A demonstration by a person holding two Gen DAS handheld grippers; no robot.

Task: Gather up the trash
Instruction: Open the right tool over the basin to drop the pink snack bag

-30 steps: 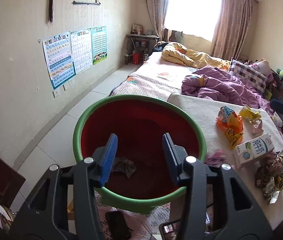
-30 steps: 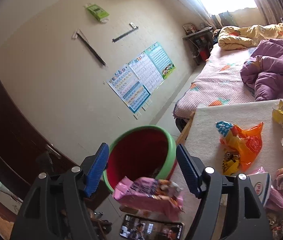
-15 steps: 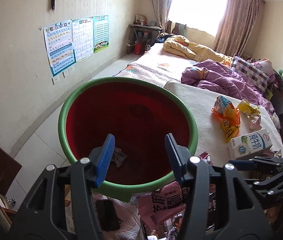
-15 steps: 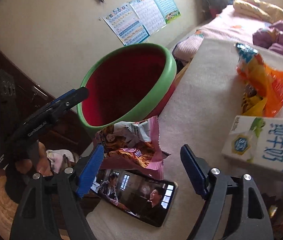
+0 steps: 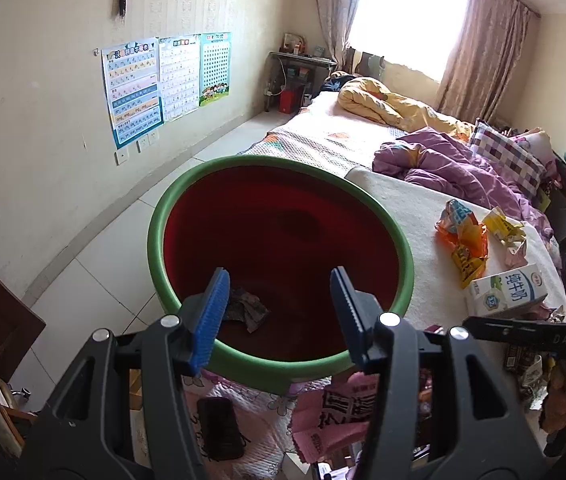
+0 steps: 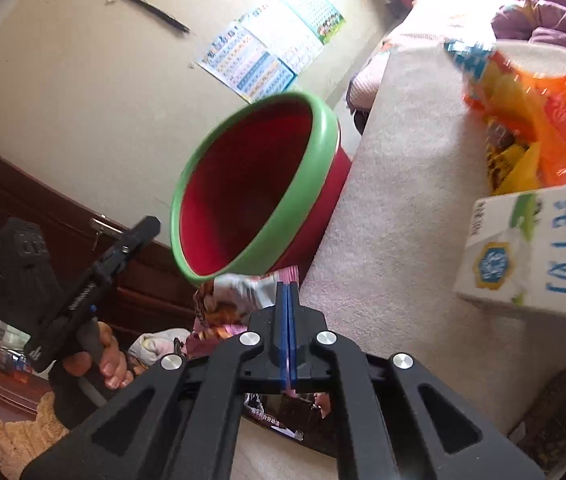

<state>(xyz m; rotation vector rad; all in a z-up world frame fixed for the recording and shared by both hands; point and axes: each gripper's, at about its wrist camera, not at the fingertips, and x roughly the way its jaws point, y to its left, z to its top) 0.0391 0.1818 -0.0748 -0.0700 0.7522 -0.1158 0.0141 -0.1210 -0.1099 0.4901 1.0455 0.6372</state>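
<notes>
Three charts (image 5: 163,84) are fixed side by side to the wall. A bed (image 5: 331,136) carries a yellow quilt (image 5: 395,106), a purple quilt (image 5: 455,172) and a checked pillow (image 5: 507,156). Curtains (image 5: 483,48) flank the bright window (image 5: 407,12). A phone (image 5: 219,428) is laid on flowered fabric.

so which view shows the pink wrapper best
The right wrist view: the pink wrapper sits pinched between the shut pads of the right tool. In the left wrist view the wrapper is half hidden behind the left tool's frame.

Left gripper (image 5: 279,312) parted – right gripper (image 6: 288,300) clamped
</notes>
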